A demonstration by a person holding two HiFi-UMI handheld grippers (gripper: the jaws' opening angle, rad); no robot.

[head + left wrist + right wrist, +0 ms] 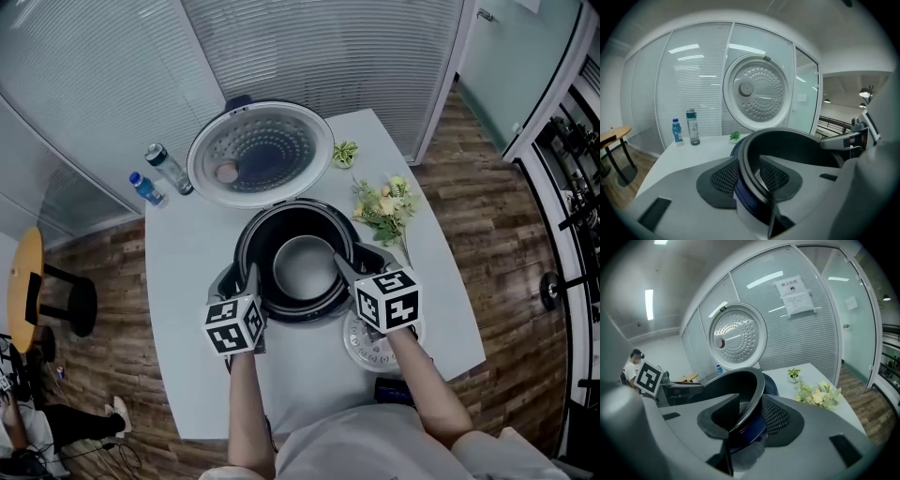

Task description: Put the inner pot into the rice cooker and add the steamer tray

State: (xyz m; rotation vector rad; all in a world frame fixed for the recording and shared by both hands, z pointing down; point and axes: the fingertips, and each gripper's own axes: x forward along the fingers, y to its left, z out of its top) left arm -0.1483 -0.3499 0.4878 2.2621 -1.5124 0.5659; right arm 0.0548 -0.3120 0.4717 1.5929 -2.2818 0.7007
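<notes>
Head view only: both grippers are at the rice cooker (309,315) in the centre of the white table (187,281). The left gripper (251,274) is on the left rim and the right gripper (342,265) on the right rim. The steamer tray (370,349), white and perforated, lies flat on the table at lower right, partly under the right marker cube.

Gripper views only: each shows the pads astride the rim of the inner pot (787,140). Left gripper (750,174): jaws partly apart, a light gap beside the inner pad. Right gripper (750,416): jaws likewise partly apart, one pad inside the pot and one outside, not clamped.

Inner pot (305,267) sits down inside the cooker, and its interior shows bare metal. The lid (261,153) stands open behind, towards the top of the frame.

Around: two bottles (159,178) at upper left, a small plant (345,153) beside the lid, and flowers (384,208) to the right of the cooker. The right gripper view shows a person (632,366) at far left.
</notes>
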